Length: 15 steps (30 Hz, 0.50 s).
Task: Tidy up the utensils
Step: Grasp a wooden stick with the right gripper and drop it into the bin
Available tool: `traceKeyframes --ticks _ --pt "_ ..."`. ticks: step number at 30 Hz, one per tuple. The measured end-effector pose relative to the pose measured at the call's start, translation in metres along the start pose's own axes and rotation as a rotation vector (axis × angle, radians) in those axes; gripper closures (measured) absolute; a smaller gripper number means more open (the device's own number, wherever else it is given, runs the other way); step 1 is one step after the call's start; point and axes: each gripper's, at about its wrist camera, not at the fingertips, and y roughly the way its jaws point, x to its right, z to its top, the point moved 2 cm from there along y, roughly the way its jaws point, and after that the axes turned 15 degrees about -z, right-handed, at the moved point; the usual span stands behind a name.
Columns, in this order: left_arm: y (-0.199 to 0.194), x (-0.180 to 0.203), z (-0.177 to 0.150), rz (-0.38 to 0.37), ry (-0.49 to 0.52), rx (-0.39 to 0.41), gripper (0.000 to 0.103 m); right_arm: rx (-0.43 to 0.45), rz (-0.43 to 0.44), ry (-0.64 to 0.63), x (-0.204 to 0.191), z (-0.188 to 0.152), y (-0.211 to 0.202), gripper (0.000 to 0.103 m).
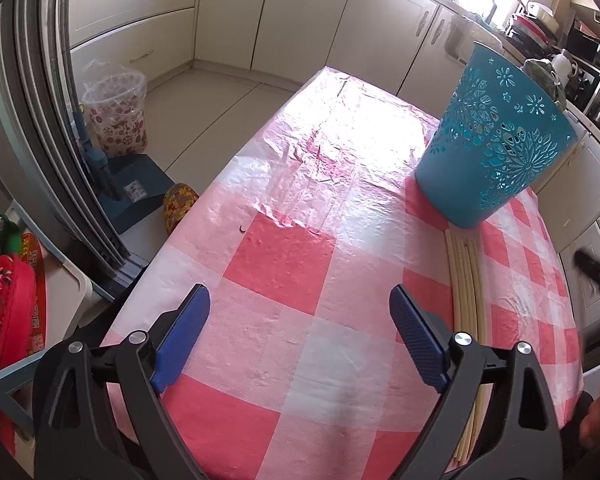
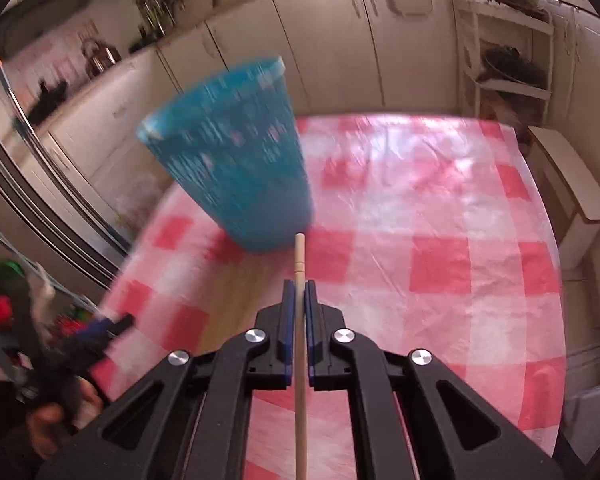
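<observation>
So the right gripper (image 2: 299, 292) has its blue pads clamped tight on a single wooden chopstick (image 2: 299, 256), which runs straight along between the two fingers and pokes out past the tips toward the bottom of the blue basket (image 2: 236, 152). That basket is a teal plastic one with cut-out flower patterns, standing upright on the table with the pink-and-white checked cloth (image 1: 284, 256). The right wrist view is pretty smeared, so basket details are clearer from the left side, where it sits at the far right of the cloth (image 1: 496, 136). The left gripper (image 1: 300, 316) is spread wide over the near end of the table with nothing at all between its blue pads, just bare checked cloth underneath. Just to its right, a bundle of pale chopsticks (image 1: 464, 280) lies flat on the cloth, side by side, one end almost touching the foot of the basket and the other end running back under the gripper's right finger. Cream kitchen cabinets (image 1: 236, 12) line the floor behind the table.
</observation>
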Motion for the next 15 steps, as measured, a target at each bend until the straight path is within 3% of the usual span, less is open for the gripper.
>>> traceKeyframes --ticks 4,8,11,15 --pt "0.0 0.0 0.0 0.001 -0.002 0.0 0.015 0.256 0.147 0.064 -0.008 0.069 -0.055 0.097" --pt "0.001 0.0 0.001 -0.006 -0.011 0.0 0.015 0.459 0.194 0.122 -0.031 0.135 -0.069 0.097" --pt "-0.001 -0.001 0.002 -0.012 -0.021 0.004 0.015 0.571 0.151 0.167 -0.046 0.167 -0.058 0.097" --pt "-0.006 0.002 0.004 -0.007 -0.004 0.023 0.015 0.599 0.042 0.179 -0.052 0.176 -0.027 0.097"
